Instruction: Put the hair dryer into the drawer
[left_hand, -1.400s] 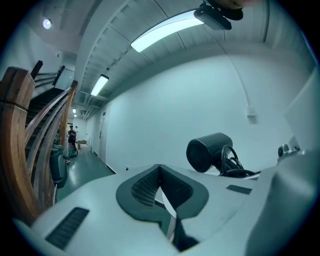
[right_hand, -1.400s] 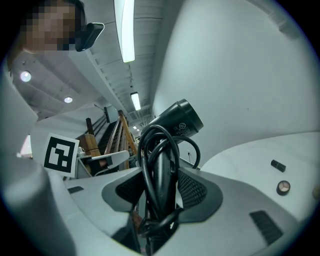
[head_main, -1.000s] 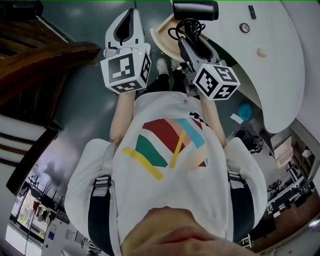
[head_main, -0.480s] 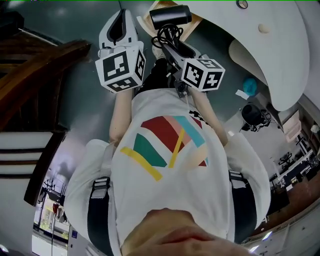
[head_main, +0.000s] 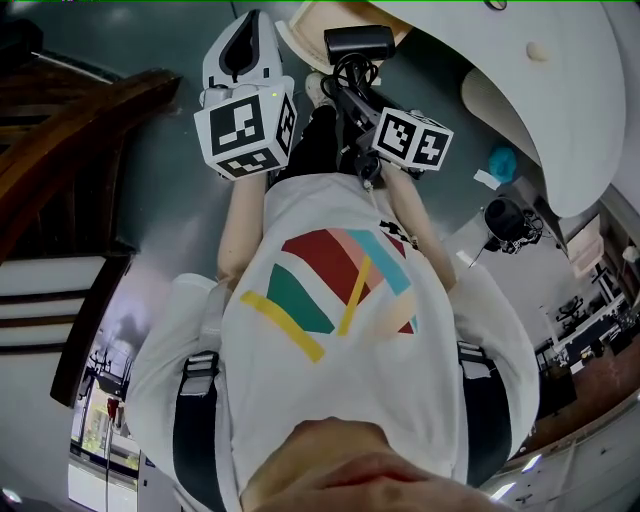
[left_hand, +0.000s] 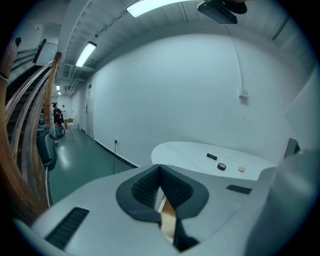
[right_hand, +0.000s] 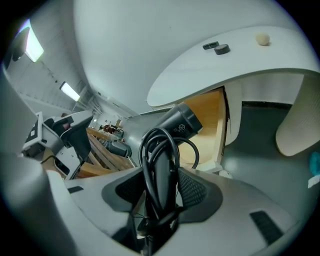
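Lowered and rolled since a second ago: hair dryer, clamped by its handle in right gripper. Lies barrel-first ahead of the jaws, long axis aimed at open drawer just beyond, under the white table. Leaves left gripper closed, empty, off to the side.

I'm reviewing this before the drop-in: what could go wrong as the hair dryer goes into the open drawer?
The cord hangs in loose loops round the handle; one could snag on the drawer edge or trail outside. The right gripper holds the hair dryer only by its handle, so the barrel might swing and knock the tabletop overhanging the opening.
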